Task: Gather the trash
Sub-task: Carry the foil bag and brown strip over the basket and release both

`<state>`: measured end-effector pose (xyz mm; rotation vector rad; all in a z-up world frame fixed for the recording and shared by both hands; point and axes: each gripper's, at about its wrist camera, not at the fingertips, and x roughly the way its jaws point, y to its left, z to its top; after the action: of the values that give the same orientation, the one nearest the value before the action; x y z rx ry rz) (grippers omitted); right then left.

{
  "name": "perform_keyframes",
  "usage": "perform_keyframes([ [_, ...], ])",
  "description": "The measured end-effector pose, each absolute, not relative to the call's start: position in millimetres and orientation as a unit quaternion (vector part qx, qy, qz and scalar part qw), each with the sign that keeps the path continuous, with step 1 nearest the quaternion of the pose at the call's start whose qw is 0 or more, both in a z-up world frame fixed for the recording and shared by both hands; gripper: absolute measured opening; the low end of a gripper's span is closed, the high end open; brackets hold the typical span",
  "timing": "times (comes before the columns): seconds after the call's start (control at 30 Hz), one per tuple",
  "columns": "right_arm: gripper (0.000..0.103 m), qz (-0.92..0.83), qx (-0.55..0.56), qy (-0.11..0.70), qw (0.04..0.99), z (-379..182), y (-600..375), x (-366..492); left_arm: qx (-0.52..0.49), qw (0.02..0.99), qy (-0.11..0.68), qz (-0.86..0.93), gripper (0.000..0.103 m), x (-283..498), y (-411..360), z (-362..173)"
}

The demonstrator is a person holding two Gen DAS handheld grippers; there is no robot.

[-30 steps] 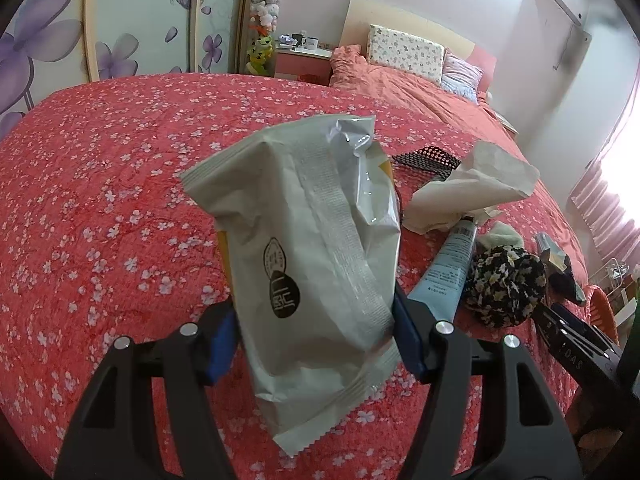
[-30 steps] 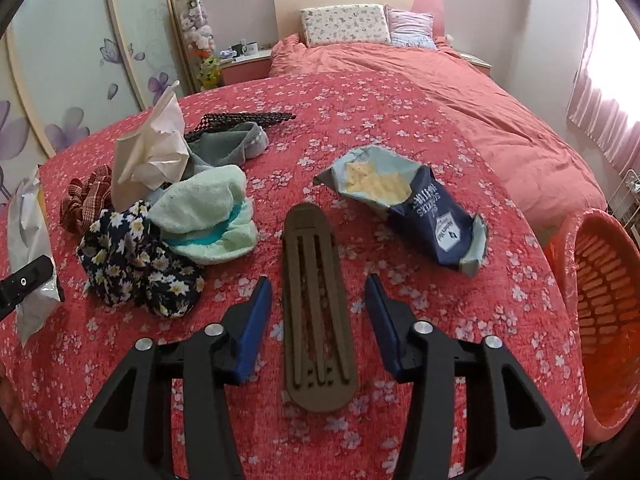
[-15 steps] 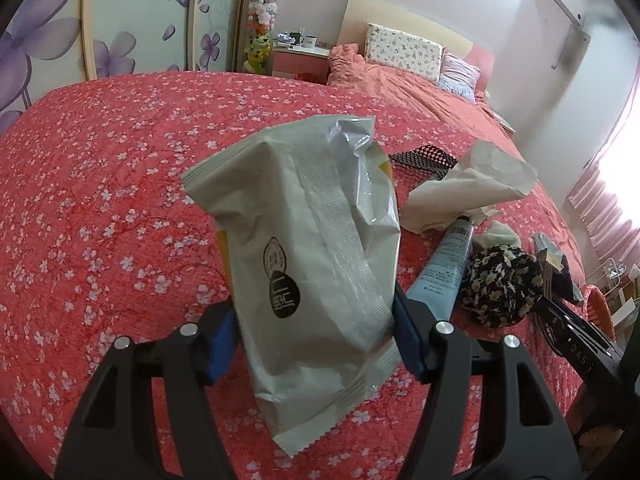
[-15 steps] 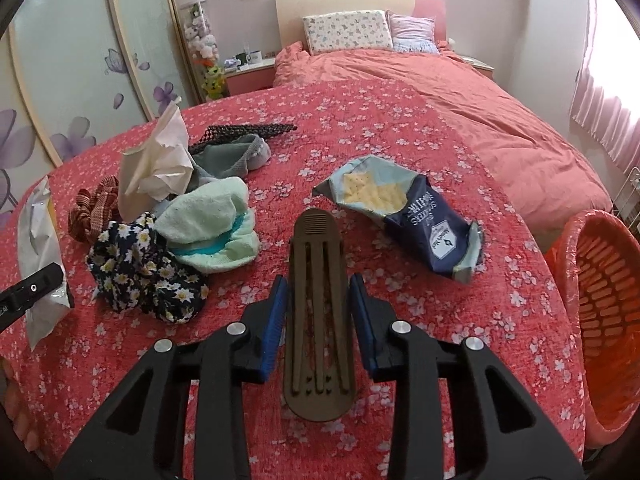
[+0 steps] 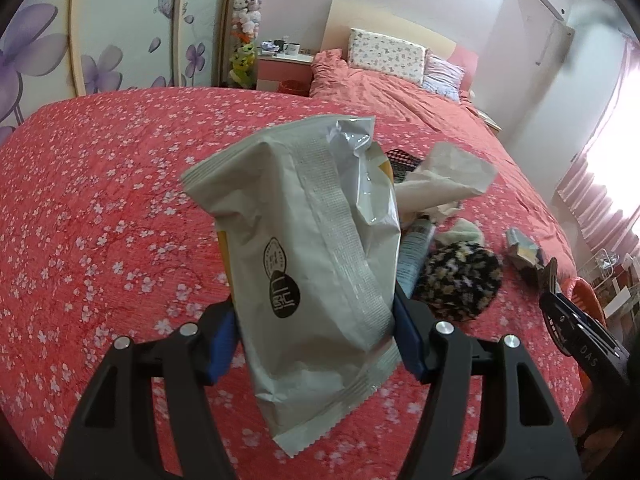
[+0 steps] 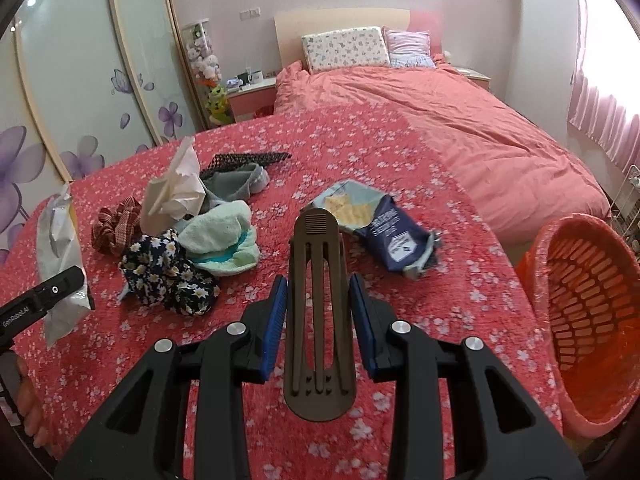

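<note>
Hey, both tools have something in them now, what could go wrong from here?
1. The left tool pinches the crinkled silver snack bag only low down, so it might flop or slip.
2. The right tool grips the brown slotted plastic sole by its narrow edges; it could twist loose before reaching the orange basket.

On the bedspread (image 6: 360, 152), seen from the right wrist view: a heap of cloths (image 6: 200, 248) lies left of centre, crumpled paper (image 6: 176, 192) just behind it. A snack bag (image 6: 384, 224) lies right of centre — apart from the heap. A slotted flat piece (image 6: 318, 312) sits between them, nearer the camera. A basket (image 6: 592, 320) stands right of the bedspread. Pillows (image 6: 344, 48) lie far behind.
</note>
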<state>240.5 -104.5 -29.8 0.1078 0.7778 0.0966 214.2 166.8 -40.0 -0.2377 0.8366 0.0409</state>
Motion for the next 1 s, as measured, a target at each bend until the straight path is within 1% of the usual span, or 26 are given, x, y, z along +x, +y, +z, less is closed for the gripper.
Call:
perform_keyframes([
  [0.6, 0.033, 0.013, 0.09, 0.327, 0.941, 0.5, -158.5, 199.7, -0.081, 0.918, 0.387, -0.037, 0.064, 198.3, 101.8, -4.6],
  [1.0, 0.033, -0.032, 0.124, 0.297, 0.946, 7.2, -216.1, 169.1, -0.046, 0.917, 0.381, -0.108, 0.064, 195.9, 21.0, 6.4],
])
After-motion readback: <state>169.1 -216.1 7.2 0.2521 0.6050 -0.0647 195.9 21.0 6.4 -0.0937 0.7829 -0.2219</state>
